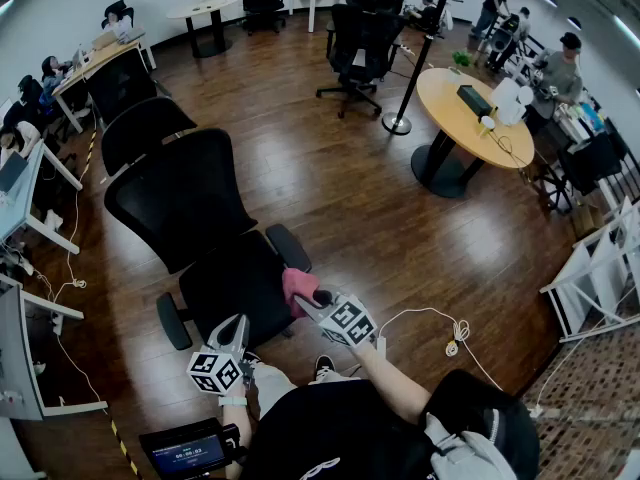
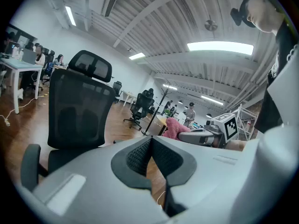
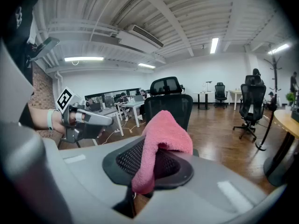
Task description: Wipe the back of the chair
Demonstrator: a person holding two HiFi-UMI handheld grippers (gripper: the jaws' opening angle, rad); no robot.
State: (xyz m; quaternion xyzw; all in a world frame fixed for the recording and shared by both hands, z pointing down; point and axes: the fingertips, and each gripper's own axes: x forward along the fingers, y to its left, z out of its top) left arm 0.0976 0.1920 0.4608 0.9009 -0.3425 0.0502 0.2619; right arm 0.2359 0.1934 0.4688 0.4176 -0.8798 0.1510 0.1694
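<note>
A black mesh office chair stands in front of me, its back [image 1: 180, 203] facing left and its seat [image 1: 235, 288] just ahead of both grippers. My right gripper [image 1: 308, 303] is shut on a pink cloth [image 1: 297, 288], held at the seat's right edge. In the right gripper view the pink cloth [image 3: 161, 139] drapes over the jaws of that gripper [image 3: 152, 160], with the chair back [image 3: 168, 108] beyond. My left gripper [image 1: 240, 325] hovers by the seat's front, shut with nothing in it [image 2: 150, 146]. The chair back [image 2: 79, 108] fills the left of its view.
A second black chair [image 1: 140, 128] stands close behind the first. A round wooden table [image 1: 465, 118] and a coat stand [image 1: 410, 68] are at the upper right. A white cable [image 1: 450, 330] lies on the wooden floor. Desks with seated people [image 1: 40, 78] line the left.
</note>
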